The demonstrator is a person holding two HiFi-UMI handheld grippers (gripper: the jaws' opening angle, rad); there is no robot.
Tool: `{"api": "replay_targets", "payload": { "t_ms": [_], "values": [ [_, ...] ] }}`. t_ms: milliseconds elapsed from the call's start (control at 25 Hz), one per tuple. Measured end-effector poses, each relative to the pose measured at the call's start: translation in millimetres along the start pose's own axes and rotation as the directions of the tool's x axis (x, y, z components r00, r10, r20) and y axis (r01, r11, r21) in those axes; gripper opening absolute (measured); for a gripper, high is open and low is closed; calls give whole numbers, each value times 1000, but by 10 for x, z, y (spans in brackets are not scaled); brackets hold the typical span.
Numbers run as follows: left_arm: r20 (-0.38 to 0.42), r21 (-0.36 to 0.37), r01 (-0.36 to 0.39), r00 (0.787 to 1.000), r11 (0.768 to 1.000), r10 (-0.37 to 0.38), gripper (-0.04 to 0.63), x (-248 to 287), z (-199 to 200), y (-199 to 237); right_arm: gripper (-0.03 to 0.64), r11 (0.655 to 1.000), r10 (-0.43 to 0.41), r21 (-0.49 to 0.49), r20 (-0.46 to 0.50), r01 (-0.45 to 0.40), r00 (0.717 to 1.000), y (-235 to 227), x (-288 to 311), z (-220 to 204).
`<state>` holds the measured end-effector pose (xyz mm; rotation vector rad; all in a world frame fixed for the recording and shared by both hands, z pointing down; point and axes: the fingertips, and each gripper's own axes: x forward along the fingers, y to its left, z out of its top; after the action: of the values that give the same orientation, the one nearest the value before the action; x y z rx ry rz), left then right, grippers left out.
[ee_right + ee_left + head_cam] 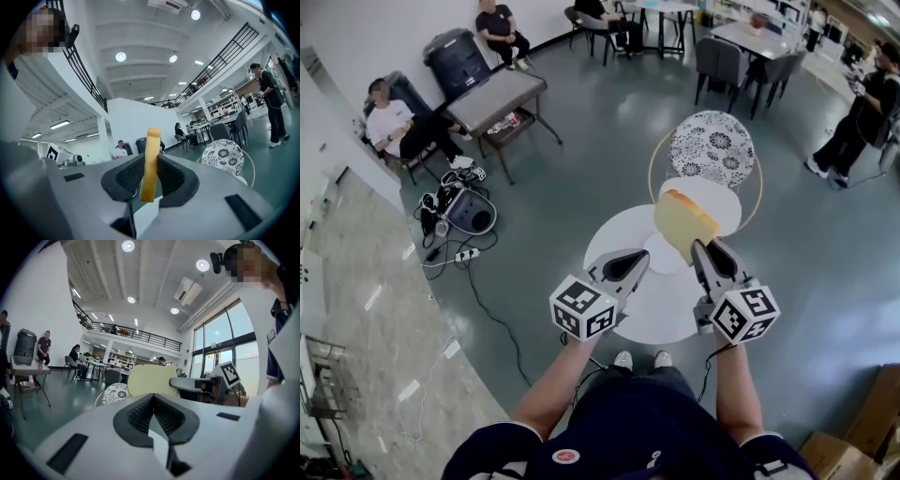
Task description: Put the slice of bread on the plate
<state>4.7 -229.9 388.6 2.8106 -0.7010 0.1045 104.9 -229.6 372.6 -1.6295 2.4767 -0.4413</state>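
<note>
Head view shows one bread slice (682,220) — in right hand-held gripper (705,248).

Bread slice (682,223) in jaws of right gripper (704,248), plate (712,148) beyond — apart

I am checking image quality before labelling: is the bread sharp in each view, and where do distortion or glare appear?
Head view: even light, slice of bread sharp, the room curves at the borders. Left gripper view: strong fisheye, dark corners, ceiling lights glare, bread clear. Right gripper view: same fisheye and dark corners, bread edge-on and sharp.

Matt spongy bread (684,223); glossy floor (581,150)
</note>
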Motion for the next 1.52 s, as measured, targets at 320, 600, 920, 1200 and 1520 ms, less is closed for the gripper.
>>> {"api": "replay_targets", "payload": {
  "t_ms": [320,600,920,1200,1520],
  "values": [
    [-40,-3,-53,998,999,53,6,136,-186,111,87,999,-2,44,-52,5,999,-329,192,-225],
    [-100,-20,-86,991,996,84,6,350,-580,277,87,996,-17,87,-186,33,982,-654,412,-811],
    [-163,-61,-119,981,991,107,6,530,-980,375,87,991,-14,119,-329,57,944,-1000,639,-1516],
    [-213,-92,-148,969,985,126,6,548,-1310,543,87,977,4,196,-392,79,920,-1192,897,-2144],
    [-260,-122,-174,956,977,137,6,562,-1556,582,87,928,45,357,-386,104,921,-1317,1003,-2523]
  ]
}}
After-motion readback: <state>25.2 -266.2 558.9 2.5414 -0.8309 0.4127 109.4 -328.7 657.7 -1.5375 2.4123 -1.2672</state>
